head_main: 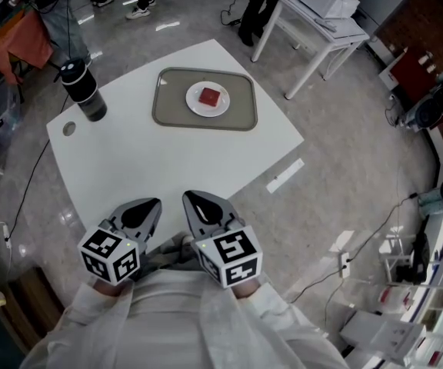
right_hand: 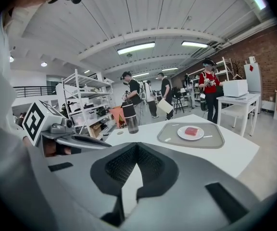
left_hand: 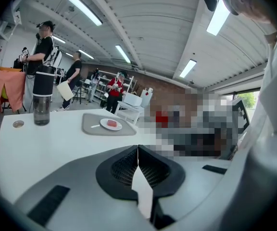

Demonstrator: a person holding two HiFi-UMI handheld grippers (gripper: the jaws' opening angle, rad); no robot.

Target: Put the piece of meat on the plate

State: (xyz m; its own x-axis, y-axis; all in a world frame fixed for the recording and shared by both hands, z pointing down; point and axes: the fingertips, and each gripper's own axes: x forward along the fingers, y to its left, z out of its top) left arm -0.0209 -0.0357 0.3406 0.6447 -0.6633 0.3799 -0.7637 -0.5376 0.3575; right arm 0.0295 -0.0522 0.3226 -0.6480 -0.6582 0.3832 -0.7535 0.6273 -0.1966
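**Meat sits on the plate, both tongs idle**

The red piece of meat [head_main: 209, 96] lies on the white plate [head_main: 194, 107], which sits on a grey tray [head_main: 169, 108] near the desk's [head_main: 168, 167] far edge. The left tongs [head_main: 152, 204] and right tongs [head_main: 191, 199] hover at the near edge, both pressed together and empty. The task looks finished, so no further move seems needed.

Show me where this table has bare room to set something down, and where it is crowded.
Widest bare patch: the table between the tray and the left gripper and right gripper. A narrower strip lies between bottle and tray. Crowded: the tray's middle, taken by the plate with the meat, and the bottle's corner with a small disc.
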